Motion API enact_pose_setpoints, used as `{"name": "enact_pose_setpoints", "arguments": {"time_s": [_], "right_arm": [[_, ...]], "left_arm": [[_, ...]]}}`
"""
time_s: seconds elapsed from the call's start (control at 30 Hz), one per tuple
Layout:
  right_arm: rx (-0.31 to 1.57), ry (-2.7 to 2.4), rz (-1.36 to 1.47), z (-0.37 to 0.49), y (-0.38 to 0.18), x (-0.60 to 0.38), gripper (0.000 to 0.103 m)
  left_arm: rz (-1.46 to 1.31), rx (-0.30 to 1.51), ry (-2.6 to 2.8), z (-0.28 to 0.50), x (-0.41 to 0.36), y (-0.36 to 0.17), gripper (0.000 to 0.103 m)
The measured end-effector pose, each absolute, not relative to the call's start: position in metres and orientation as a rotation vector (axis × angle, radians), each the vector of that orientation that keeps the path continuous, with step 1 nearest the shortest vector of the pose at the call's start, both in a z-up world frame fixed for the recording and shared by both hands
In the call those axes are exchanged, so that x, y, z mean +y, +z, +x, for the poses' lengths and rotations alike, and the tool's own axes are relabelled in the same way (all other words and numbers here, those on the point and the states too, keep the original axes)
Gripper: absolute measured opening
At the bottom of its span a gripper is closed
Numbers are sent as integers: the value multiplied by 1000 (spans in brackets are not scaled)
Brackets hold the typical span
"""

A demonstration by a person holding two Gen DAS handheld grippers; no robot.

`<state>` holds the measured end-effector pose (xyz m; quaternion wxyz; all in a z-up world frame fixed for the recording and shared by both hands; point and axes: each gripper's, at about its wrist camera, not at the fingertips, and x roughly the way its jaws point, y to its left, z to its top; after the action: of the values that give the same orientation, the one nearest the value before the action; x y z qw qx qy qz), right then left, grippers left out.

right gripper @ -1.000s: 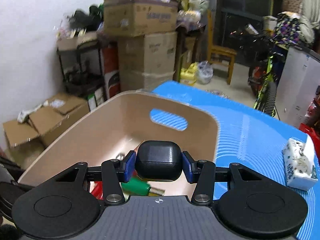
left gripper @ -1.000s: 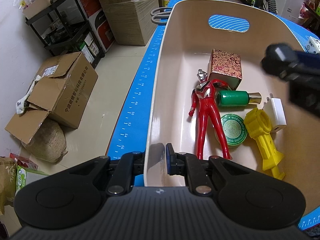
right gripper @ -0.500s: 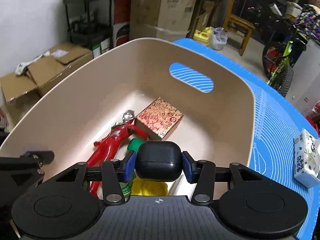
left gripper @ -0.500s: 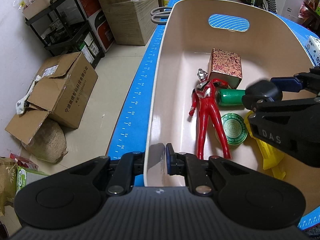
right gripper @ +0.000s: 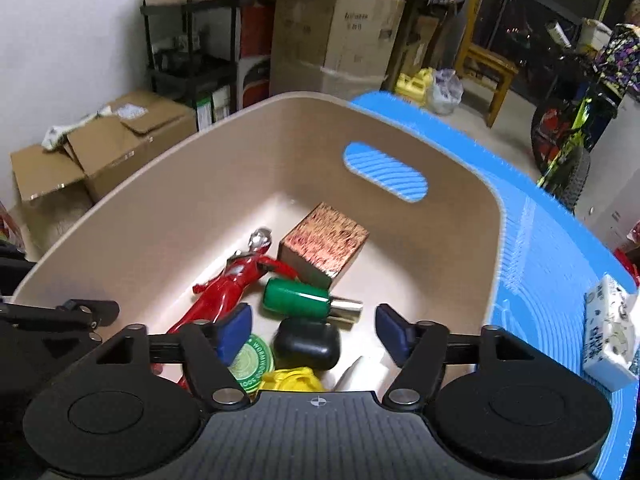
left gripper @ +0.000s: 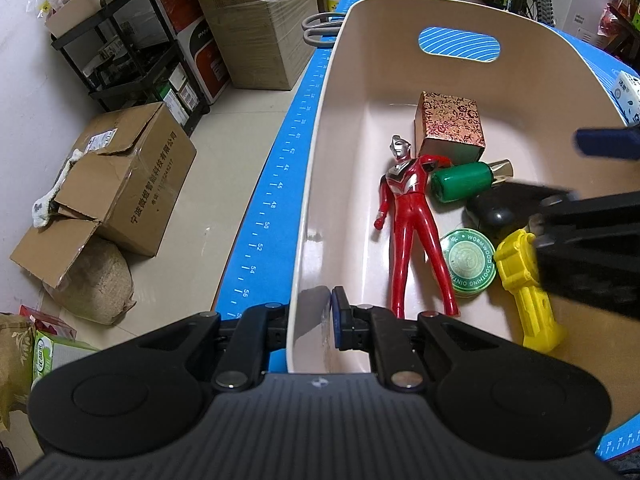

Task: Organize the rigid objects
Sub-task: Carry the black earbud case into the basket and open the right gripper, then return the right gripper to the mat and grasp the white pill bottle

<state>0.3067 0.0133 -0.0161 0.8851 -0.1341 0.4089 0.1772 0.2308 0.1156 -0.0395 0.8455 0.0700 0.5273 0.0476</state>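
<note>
A beige bin (left gripper: 320,128) stands on the blue mat (right gripper: 540,260). My left gripper (left gripper: 316,316) is shut on the bin's near wall. Inside lie a red figure (left gripper: 412,216), a patterned box (left gripper: 450,128), a green bottle (left gripper: 462,182), a round green tin (left gripper: 468,262), a yellow toy (left gripper: 528,288) and a white charger (right gripper: 356,372). My right gripper (right gripper: 315,330) hangs over the bin (right gripper: 160,184) with its jaws opening. The black case (right gripper: 307,344) lies free below them on the other items, and neither pad touches it. It also shows in the left wrist view (left gripper: 496,210).
Grey scissors (left gripper: 316,30) lie on the mat beyond the bin's far left corner. A tissue pack (right gripper: 610,336) sits on the mat to the right. Cardboard boxes (left gripper: 132,176) and a black shelf stand on the floor to the left, a bicycle at the back right.
My right gripper tipped down over the bin with the black case, then its jaws spread and the case dropped among the items. The left gripper stayed clamped on the bin wall.
</note>
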Motion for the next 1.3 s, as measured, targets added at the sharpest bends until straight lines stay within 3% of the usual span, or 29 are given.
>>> {"name": "enact_pose_setpoints", "arguments": {"time_s": [0.6, 1.3], "right_arm": [[698, 434, -115, 292, 25, -111, 83], [842, 647, -303, 307, -70, -124, 83]], "left_arm": [[168, 1111, 130, 230, 111, -39, 17], [199, 1113, 153, 232, 106, -40, 18]]}}
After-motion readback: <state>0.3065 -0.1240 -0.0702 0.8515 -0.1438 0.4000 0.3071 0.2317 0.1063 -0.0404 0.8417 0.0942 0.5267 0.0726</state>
